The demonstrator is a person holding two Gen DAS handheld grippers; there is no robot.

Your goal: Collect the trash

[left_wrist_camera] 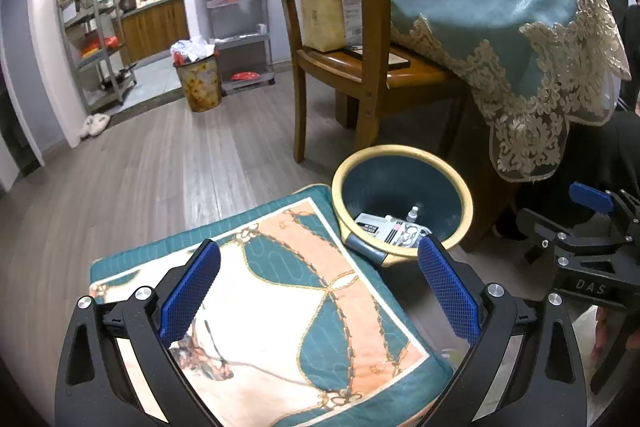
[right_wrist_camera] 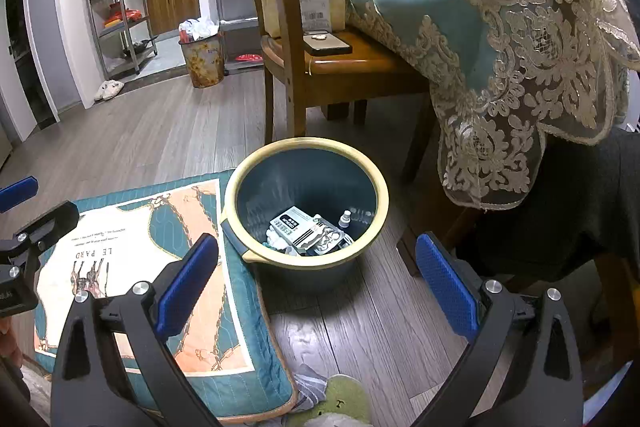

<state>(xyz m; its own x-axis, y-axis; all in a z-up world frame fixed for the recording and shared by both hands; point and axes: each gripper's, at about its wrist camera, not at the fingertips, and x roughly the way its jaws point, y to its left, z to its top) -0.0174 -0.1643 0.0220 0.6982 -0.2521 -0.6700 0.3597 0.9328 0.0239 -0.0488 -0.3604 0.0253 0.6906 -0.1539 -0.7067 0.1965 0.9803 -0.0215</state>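
A dark bin with a cream rim (left_wrist_camera: 402, 151) (right_wrist_camera: 306, 143) stands on the wood floor beside a patterned teal cushion (left_wrist_camera: 280, 291) (right_wrist_camera: 132, 267). Inside it lie a white box with black print (right_wrist_camera: 289, 225), a blister pack (right_wrist_camera: 327, 239) and a small white bottle (right_wrist_camera: 345, 218). My left gripper (left_wrist_camera: 320, 291) hovers open over the cushion, nothing between its blue pads. My right gripper (right_wrist_camera: 318, 287) is open above the floor just in front of the bin, also holding nothing. Each gripper shows at the edge of the other's view.
A wooden chair (left_wrist_camera: 340, 67) with a paper bag and a flat dark item stands behind the bin. A table under a teal lace-edged cloth (right_wrist_camera: 500, 7) overhangs at right. A full floral bin (left_wrist_camera: 199, 83) and metal shelves (left_wrist_camera: 96, 35) stand far back. Green fabric (right_wrist_camera: 340, 403) lies near my right gripper.
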